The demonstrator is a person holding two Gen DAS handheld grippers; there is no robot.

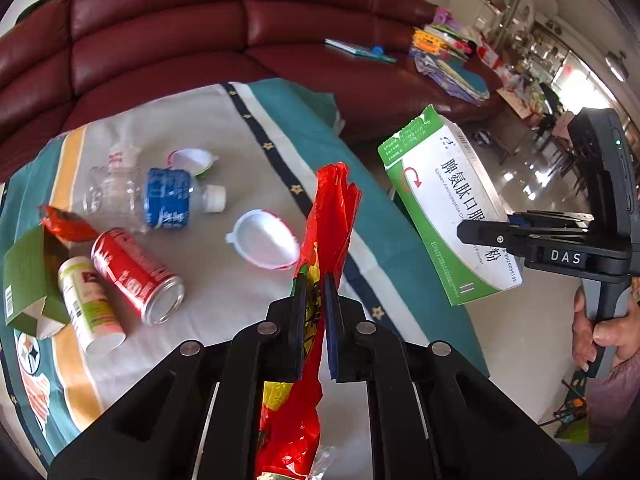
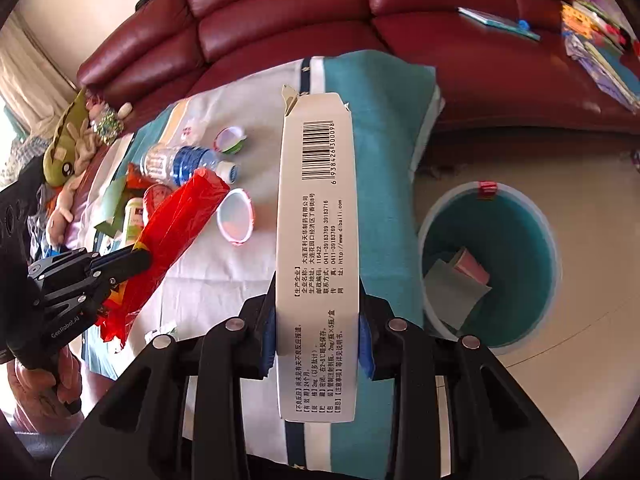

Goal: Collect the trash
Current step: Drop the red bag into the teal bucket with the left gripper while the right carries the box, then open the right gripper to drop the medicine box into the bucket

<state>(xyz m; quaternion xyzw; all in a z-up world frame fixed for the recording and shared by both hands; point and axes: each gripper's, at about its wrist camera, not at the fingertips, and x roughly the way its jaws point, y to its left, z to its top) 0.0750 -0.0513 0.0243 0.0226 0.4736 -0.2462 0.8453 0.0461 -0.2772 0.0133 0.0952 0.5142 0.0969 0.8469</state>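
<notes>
Red crinkled plastic wrapper (image 1: pixel 320 240) is sitting pinched between the nearly closed pads of my left tool (image 1: pixel 316 312), its long axis running along the fingers, one end poking up past the tips and the other trailing down under the tool. I am carrying it above the table (image 1: pixel 224 280), which is draped in a teal, white and orange cloth.

My right tool (image 2: pixel 318 328) is clamping a white and green cardboard medicine box (image 2: pixel 318 240) across its narrow sides, at a middling width. The box's long axis is lying along the fingers, its torn open flap pointing away from me.

I am judging the coming move by the teal plastic bin (image 2: pixel 432 236) on the floor. It is standing just beside the table edge, to the right of the box in the right wrist view, with its mouth facing up and a few flat scraps already inside. My right hand is nearer to it, so the box should probably go 1st, tipped flap-end down over the opening. The wrapper is hanging further left and would need to cross over.

Lying on the cloth are 1 red drink can (image 1: pixel 136 276), 1 clear bottle with a blue label (image 1: pixel 156 196) and 2 white shallow cups (image 1: pixel 264 240).
</notes>
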